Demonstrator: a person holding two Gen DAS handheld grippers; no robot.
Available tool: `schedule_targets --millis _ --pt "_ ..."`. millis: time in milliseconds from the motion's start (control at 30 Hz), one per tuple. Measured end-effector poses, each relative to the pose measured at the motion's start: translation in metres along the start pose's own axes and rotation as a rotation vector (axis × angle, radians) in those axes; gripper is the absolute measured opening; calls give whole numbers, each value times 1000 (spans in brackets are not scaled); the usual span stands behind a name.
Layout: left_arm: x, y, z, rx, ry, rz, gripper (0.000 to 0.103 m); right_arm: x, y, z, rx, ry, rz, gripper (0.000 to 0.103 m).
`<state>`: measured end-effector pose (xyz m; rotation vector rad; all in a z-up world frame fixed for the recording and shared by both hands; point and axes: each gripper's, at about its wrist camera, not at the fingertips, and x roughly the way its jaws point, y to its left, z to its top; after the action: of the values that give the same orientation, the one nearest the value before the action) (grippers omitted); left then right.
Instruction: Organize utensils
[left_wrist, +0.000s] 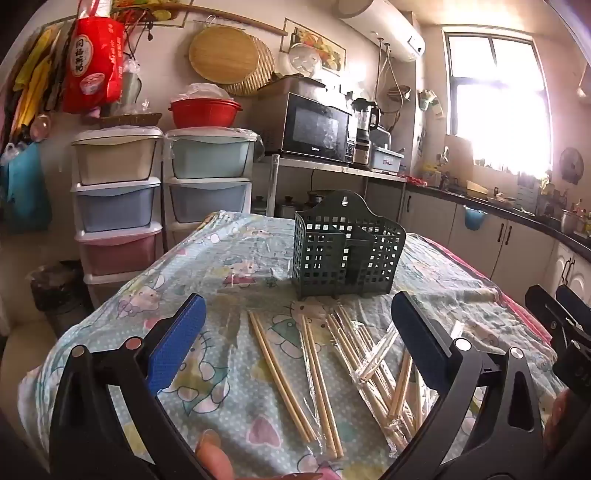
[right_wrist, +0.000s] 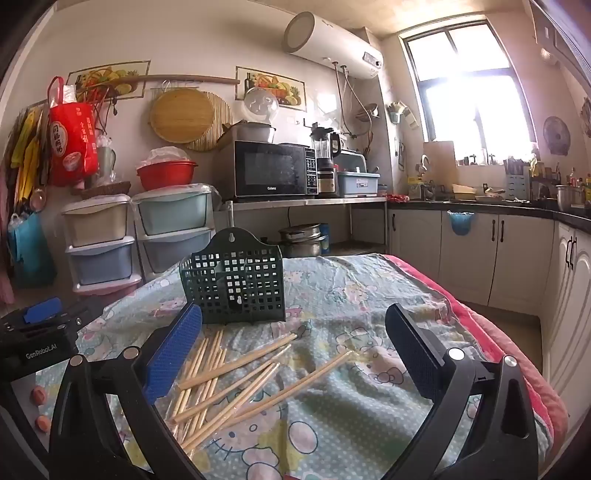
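The chopsticks (left_wrist: 295, 373) lie in a loose, messy pile on the desk (left_wrist: 229, 266). Some point one way and some cross over each other. A few have clear plastic wrap (left_wrist: 373, 354) around them. They sit at the near side of the desk, close to both tongs.

Just behind the pile stands the green basket (left_wrist: 343, 247). It is upright, has lots of little square holes, and has walls inside that split it into parts. Nothing shows inside it, so it looks like no chopstick has gone in yet.

The left tongs (left_wrist: 295, 347) are wide apart and hold nothing. They hang over the chopsticks, tipped down a little. The right tongs (right_wrist: 295, 354) are wide apart too, with nothing in them. They also hang over the pile. Neither one touches a chopstick.

The desk has a cloth (right_wrist: 369, 295) with cartoon cats on it, and it is bumpy with folds. Past the desk are drawers (left_wrist: 118, 199), a microwave (left_wrist: 314, 129) and a bright window (left_wrist: 495, 96).

The job looks like it is just starting. The step now is to pick a first chopstick. One lying alone at the edge of the pile would be easiest. The tongs need to go down around it and squeeze shut. Chopsticks are thin and smooth, so they may roll or slip. The plastic wrap could get caught too. After that, it must be lifted, stood on end, and dropped into one part of the basket.
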<state>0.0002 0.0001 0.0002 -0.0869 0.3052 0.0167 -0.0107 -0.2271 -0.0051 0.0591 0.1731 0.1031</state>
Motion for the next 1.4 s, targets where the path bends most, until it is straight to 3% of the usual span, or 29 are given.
schedule_targets --millis 1400 --pt "-3 -3 1 1 -15 -24 93 -1 3 -1 2 -2 4 97"
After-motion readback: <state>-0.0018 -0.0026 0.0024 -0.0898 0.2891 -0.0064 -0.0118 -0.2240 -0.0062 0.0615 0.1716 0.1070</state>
